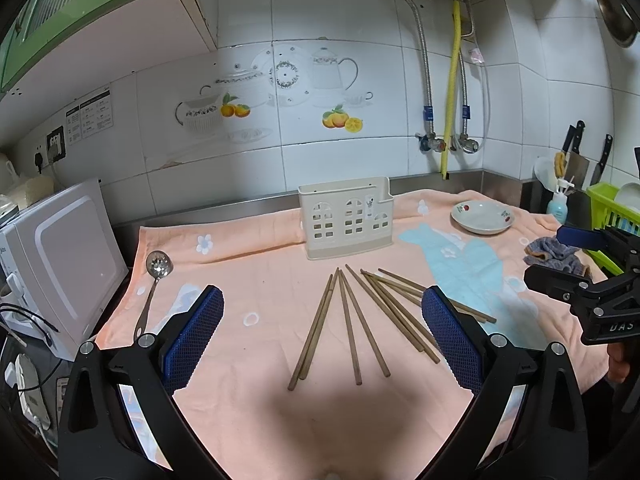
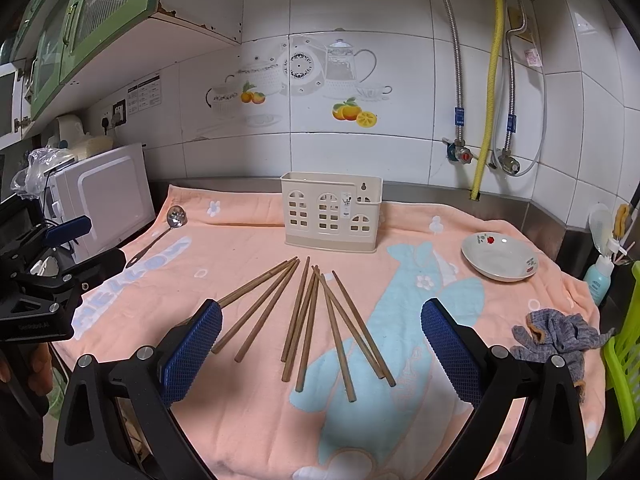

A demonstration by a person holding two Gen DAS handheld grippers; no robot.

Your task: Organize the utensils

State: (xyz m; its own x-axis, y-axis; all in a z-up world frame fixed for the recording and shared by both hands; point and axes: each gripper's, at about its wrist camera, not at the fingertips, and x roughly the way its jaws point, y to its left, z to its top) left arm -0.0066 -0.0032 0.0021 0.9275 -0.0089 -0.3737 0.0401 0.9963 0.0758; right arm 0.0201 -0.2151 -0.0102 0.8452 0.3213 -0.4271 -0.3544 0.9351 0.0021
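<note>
Both the left gripper (image 1: 322, 336) and right gripper (image 2: 320, 338) hang wide and empty over fanned wooden chopsticks (image 2: 308, 320) just ahead; light, stiff, likely roll-prone, best pinched mid-shaft.

right gripper (image 2: 321, 354) hangs wide apart, empty, above fanned chopsticks (image 2: 316, 320) on peach towel (image 2: 248, 248). cream holder (image 2: 331, 212) upright behind chopsticks, near tiled wall. ladle (image 2: 168, 228) lies left, beside microwave (image 2: 100, 196). dish (image 2: 499, 257) right, grey cloth (image 2: 560, 336) nearer. left gripper (image 2: 60, 256) at left edge, apart from chopsticks.
</note>
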